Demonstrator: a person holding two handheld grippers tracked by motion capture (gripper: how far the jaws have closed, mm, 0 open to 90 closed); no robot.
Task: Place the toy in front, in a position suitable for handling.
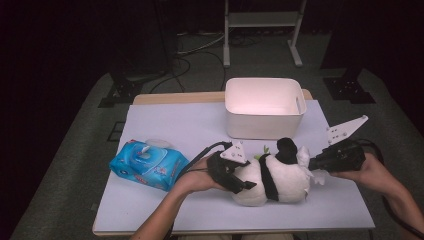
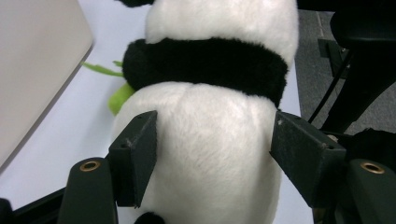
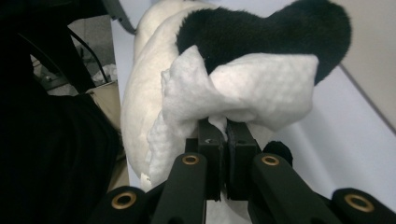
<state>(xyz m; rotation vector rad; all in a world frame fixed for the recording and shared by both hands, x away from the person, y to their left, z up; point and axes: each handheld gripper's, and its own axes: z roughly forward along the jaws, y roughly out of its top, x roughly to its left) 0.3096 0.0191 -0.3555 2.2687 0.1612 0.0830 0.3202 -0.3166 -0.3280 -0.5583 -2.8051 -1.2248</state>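
1. Panda [image 1: 272,177] lies on its side on the tabletop [image 1: 165,125], near the front edge, just in front of the white bin [image 1: 263,106].
2. Left gripper [image 1: 239,181] straddles the white rump; in the left gripper view the pads [image 2: 136,156] sit either side of the body, partly open, at most grazing the fur, no clear squeeze. Judged: it brackets the toy so it won't slide or roll while being wiped.
3. Right gripper [image 1: 316,164] has its jaws shut tight on a bunched white wipe [image 3: 243,91], pinched at a fold so the loose part fans out ahead as a pad.
4. Wipe lies against the toy's far end, by a black plush part [image 3: 280,35] and the white fur next to it. Ear or limb, can't tell.
5. Wipes pack [image 1: 148,164] sits at the left of the tabletop, flap up, apart from the toy, probably the wipe's source.
6. Bin is open-topped, nothing seen inside from this angle; likely a drop spot.
7. Judged step: cleaning the toy's surface, one gripper steadying, the other rubbing.
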